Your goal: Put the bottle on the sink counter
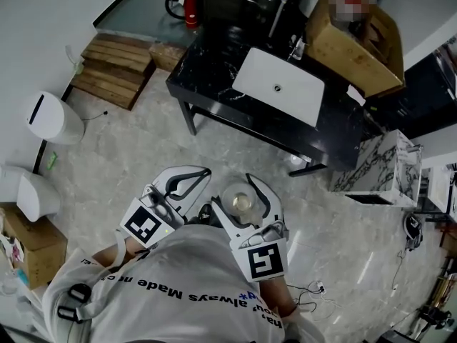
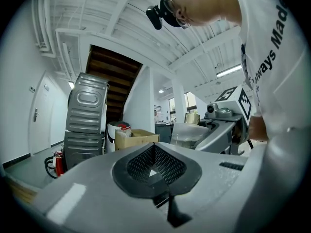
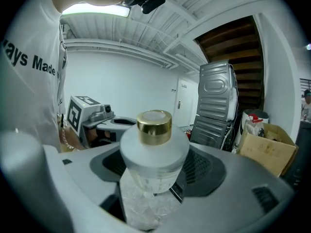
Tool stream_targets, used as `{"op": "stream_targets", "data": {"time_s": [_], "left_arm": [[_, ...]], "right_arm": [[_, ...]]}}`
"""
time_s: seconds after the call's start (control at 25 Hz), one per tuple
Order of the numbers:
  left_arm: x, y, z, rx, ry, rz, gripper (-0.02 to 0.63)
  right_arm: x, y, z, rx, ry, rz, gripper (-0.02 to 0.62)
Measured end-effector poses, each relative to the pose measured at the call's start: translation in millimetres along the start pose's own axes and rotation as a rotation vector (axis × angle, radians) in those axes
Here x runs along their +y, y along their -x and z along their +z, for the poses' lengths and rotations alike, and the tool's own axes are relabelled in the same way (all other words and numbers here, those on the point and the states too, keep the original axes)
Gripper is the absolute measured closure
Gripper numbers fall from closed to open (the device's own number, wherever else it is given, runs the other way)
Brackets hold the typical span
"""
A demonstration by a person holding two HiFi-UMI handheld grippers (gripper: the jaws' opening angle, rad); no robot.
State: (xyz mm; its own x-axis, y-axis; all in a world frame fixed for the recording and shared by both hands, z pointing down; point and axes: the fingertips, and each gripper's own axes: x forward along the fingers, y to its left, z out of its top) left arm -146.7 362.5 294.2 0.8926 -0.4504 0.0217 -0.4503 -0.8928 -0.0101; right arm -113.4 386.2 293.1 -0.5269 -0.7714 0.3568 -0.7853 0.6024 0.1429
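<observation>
Frosted bottle (image 3: pixel 154 154) upright, gold cap (image 3: pixel 154 126) up, right gripper (image 1: pixel 243 195) clamping.

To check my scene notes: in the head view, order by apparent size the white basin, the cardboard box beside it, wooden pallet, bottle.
1. cardboard box
2. white basin and wooden pallet: alike, unranked
3. bottle, though nearest the camera

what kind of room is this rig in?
Probably a bathroom mock-up inside a workshop: a black counter with a white sink, yet pallets and a cardboard box nearby.
</observation>
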Motion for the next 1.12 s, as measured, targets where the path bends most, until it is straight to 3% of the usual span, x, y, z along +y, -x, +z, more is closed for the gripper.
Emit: {"op": "stream_targets", "data": {"time_s": [0.52,1.12], "left_arm": [[53,-63,-4,0.015,-0.006,0.011,0.603],[102,-207,6,0.028,0.004,-0.002,0.603]], "right_arm": [[-74,-46,-3,-0.013,-0.015,0.000,0.262],[-220,-70,-10,-0.024,-0.040,-0.030,0.262]]}}
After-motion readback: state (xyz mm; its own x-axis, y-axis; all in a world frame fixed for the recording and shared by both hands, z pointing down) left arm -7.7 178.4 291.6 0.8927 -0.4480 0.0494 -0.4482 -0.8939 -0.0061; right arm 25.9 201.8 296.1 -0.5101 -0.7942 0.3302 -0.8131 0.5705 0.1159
